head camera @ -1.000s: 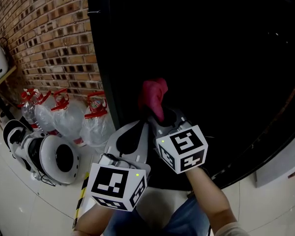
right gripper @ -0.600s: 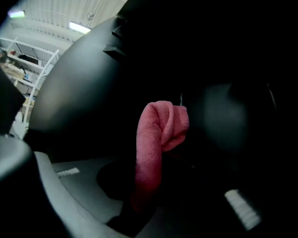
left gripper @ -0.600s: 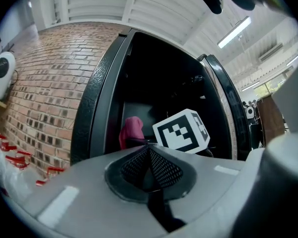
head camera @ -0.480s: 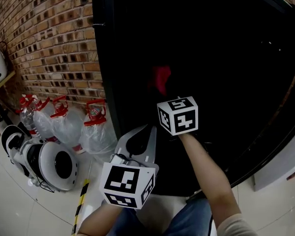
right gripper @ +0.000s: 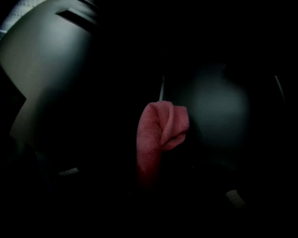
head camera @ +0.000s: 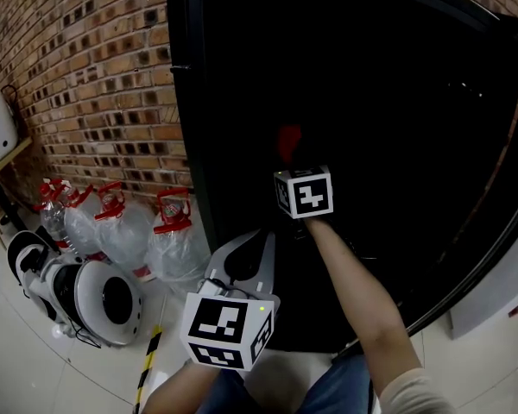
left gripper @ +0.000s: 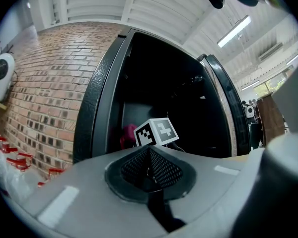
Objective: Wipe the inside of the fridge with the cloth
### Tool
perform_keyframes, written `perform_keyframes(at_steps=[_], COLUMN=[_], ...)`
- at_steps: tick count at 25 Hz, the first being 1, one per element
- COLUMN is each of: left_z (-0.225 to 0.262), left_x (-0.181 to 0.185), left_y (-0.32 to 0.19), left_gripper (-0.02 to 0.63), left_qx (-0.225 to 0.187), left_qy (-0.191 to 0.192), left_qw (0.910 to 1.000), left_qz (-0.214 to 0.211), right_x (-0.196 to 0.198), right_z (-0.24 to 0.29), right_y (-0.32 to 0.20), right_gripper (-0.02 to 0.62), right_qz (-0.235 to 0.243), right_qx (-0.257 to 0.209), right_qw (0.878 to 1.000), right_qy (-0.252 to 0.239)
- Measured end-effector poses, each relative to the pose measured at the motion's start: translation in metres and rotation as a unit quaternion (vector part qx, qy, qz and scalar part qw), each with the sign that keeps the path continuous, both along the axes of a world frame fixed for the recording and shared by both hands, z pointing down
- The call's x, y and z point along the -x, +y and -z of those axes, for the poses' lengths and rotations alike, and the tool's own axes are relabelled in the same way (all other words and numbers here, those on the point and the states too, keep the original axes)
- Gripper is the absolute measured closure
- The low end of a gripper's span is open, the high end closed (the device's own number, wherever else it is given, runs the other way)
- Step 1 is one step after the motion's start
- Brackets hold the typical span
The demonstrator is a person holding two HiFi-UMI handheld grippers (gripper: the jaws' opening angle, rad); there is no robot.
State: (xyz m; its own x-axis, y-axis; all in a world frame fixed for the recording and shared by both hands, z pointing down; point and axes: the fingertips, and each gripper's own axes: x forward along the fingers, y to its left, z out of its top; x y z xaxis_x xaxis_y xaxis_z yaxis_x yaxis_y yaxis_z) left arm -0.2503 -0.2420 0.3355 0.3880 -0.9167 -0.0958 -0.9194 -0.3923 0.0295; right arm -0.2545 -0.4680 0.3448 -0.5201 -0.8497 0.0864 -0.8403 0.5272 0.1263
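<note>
The black fridge (head camera: 186, 102) stands open and its inside is very dark. My right gripper (head camera: 294, 167) reaches into it at mid height, shut on the red cloth (head camera: 287, 141), which sticks out past its marker cube (head camera: 304, 192). In the right gripper view the cloth (right gripper: 159, 133) hangs folded in front of a dim inner wall (right gripper: 218, 108); the jaws themselves are lost in the dark. My left gripper (head camera: 263, 236) hovers outside the fridge, low and to the left, jaws shut on nothing. The left gripper (left gripper: 149, 155) looks at the right cube (left gripper: 156, 132) and the cloth (left gripper: 125, 136).
The fridge door (head camera: 505, 197) hangs open at the right. A brick wall (head camera: 86, 76) runs along the left. Large water jugs (head camera: 168, 235) with red caps and a white round appliance (head camera: 104, 298) stand on the tiled floor beside the fridge.
My right gripper has gone up and deeper into the fridge with the cloth. The left gripper has stayed low outside the fridge.
</note>
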Motion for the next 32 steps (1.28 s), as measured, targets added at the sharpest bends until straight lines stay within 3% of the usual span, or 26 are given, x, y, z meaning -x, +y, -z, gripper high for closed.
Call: perform_keyframes(at_steps=[4, 13, 23, 27, 32], left_z=[0.0, 0.0, 0.002, 0.004, 0.005], left_x=[-0.002, -0.027, -0.054, -0.058, -0.062], left_y=[-0.003, -0.008, -0.008, -0.007, -0.01], left_gripper=[0.594, 0.594, 0.594, 0.594, 0.594], left_qx=[0.0, -0.001, -0.001, -0.003, -0.003], left_qy=[0.001, 0.006, 0.004, 0.003, 0.004], left_qw=[1.0, 0.9996, 0.9988, 0.9986, 0.9986], left_qz=[-0.001, -0.026, -0.049, -0.052, -0.052], right_x=[-0.015, -0.095, -0.182, -0.192, -0.188], right_z=[0.002, -0.001, -0.005, -0.006, 0.007], right_y=[-0.002, -0.005, -0.001, 0.003, 0.03], right_gripper=[0.535, 0.535, 0.535, 0.535, 0.535], right_qz=[-0.021, -0.111, -0.23, -0.238, -0.221], right_qx=[-0.009, -0.001, 0.02, 0.026, -0.005], right_qw=[1.0, 0.994, 0.972, 0.97, 0.975], right_qy=[0.009, 0.015, -0.041, -0.048, -0.036])
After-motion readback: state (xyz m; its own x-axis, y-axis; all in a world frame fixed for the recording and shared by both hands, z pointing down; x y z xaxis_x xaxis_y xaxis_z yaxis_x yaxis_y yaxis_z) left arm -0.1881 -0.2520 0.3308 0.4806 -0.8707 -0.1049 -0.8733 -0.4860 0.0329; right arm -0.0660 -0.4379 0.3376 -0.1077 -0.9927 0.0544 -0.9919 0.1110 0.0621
